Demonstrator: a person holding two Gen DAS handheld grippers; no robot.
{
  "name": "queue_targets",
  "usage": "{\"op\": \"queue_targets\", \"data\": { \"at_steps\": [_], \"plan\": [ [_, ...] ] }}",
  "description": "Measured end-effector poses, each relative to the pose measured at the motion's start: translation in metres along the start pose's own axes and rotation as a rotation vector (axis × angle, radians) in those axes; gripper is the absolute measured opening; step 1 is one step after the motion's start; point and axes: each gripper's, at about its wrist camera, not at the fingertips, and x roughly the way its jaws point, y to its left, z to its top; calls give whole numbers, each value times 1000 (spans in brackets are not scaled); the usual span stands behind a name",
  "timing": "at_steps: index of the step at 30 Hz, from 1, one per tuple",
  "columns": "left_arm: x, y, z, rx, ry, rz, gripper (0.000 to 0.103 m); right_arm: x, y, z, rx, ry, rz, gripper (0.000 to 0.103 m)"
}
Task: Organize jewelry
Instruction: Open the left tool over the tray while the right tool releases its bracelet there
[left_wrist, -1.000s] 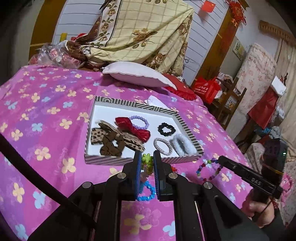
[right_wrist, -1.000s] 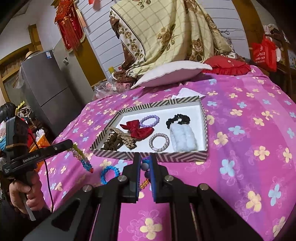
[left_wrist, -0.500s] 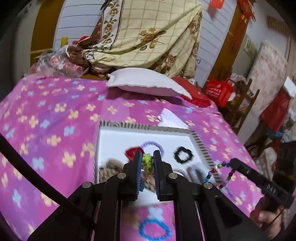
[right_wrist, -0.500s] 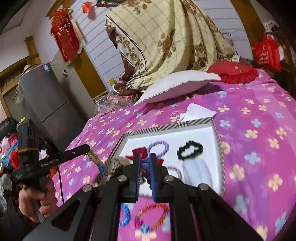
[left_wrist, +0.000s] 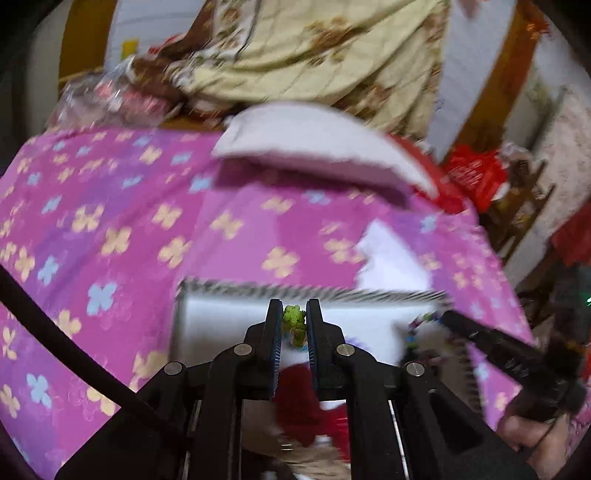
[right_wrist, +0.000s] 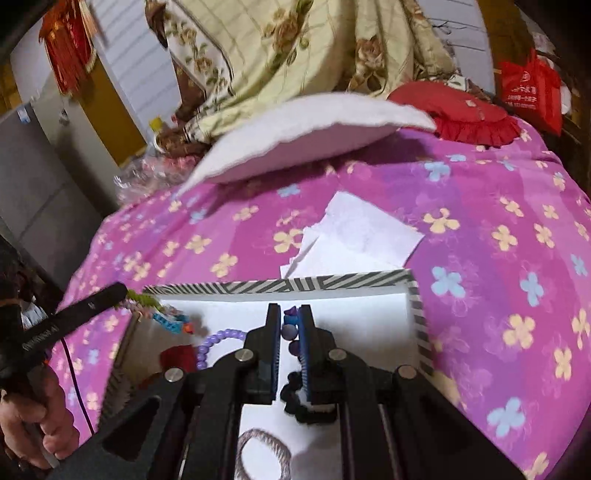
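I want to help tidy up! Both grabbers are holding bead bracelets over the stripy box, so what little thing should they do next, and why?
Probably lower a little, then open. The left gripper pinches a green-beaded bracelet and the right gripper pinches a purple-beaded bracelet, both already over the white floor of the striped box, near its far wall.

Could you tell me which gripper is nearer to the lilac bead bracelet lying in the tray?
Left. The left gripper, holding a dangling bracelet, is over the tray's left side, near the lilac bead bracelet. The right gripper is farther right, above the black scrunchie.
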Motion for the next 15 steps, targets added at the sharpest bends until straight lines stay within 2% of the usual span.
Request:
{"op": "queue_targets", "data": {
  "at_steps": [7,12,15],
  "plan": [
    [9,30,-14,-22,37,76,0,36,21,-3,-10,64,34,9],
    [5,46,-13,-77,25,81,0,51,17,-1,36,79,31,10],
    [8,49,-16,-82,45,78,0,55,15,-2,42,68,4,10]
  ]
}}
